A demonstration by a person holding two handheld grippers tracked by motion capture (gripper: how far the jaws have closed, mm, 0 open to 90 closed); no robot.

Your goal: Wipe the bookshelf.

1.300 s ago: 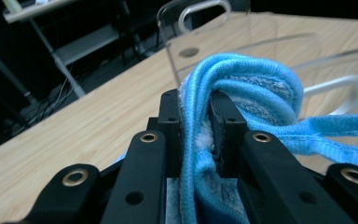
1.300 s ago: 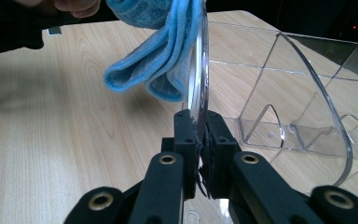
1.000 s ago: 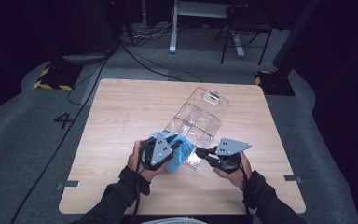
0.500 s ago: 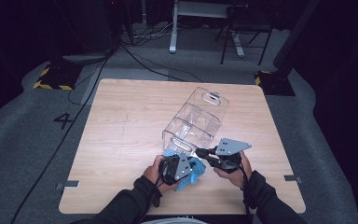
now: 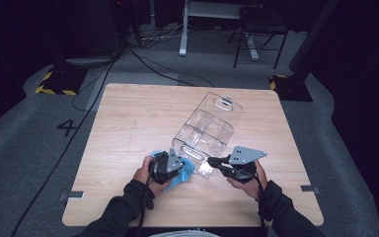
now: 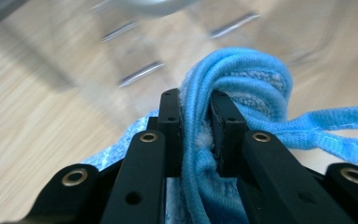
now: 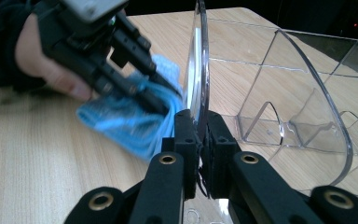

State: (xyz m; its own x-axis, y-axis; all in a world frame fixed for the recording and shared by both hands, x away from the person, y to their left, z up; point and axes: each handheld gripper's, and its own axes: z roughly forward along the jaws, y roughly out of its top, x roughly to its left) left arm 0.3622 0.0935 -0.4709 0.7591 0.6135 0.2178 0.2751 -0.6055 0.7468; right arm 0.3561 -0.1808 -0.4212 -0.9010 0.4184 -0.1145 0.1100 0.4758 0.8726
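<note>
Wiping is judged the step in hand: a blue cloth (image 6: 242,88) is clamped in the left gripper (image 5: 170,165) beside the clear acrylic organizer (image 5: 207,126), whose near wall is pinched by the right gripper (image 7: 199,121) (jaws closed on it). Next, the cloth must be pressed against that wall. A wooden table (image 5: 128,118) is used; grey carpet (image 5: 29,148) surrounds it.

The cloth (image 6: 242,88) is blue terry fabric, nubbly and matt, with a smoother corded hem. The organizer (image 5: 208,129) is clear hard plastic, glossy, its walls smooth and reflective. The table (image 5: 133,118) has a pale wood-grain top, smooth with a low sheen. The jaws of both grippers are matt black plastic, set with brass-coloured metal rivets. The floor (image 5: 39,148) is grey carpet, rough and dull.
</note>
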